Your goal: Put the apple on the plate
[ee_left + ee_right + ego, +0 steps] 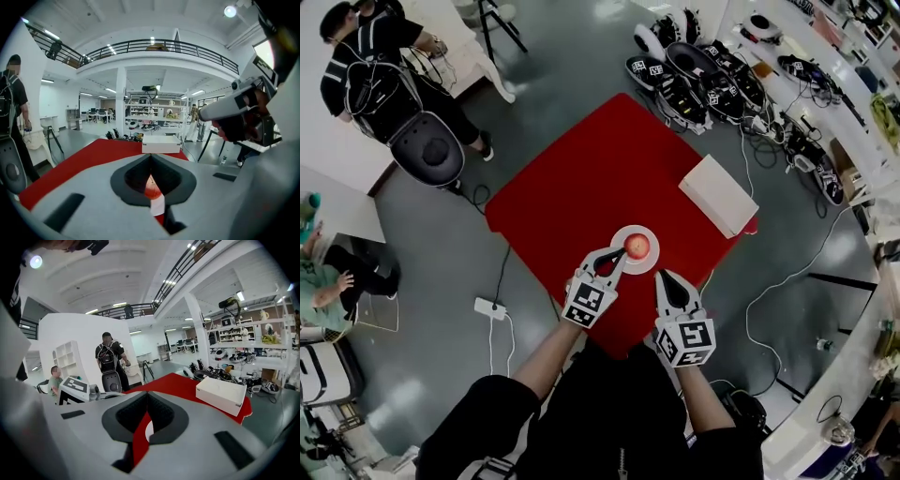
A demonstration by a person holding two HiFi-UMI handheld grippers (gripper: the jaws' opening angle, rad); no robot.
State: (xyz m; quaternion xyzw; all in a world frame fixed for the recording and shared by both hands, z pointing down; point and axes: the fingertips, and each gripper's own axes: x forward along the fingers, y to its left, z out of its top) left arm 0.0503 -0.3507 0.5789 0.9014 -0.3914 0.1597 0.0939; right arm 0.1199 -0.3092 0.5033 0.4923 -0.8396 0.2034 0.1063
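Observation:
A red apple [637, 247] rests on a small white plate [620, 236] near the front edge of the red table [600, 169]. My left gripper [621, 253] is shut and empty, its tips over the plate's left rim, just apart from the apple. In the left gripper view the jaws [150, 157] meet, and the apple [152, 190] and plate [158, 206] show through the gap below them. My right gripper [664, 275] is shut and empty, right of the plate and nearer me. Its own view shows the right gripper [147, 394] with jaws joined and a sliver of plate [149, 431] beneath.
A white box [719, 195] lies at the table's right edge. Several black devices [703, 80] and cables cover the floor behind the table. A person with a backpack [380, 66] stands far left. A power strip [490, 308] lies on the floor to the left.

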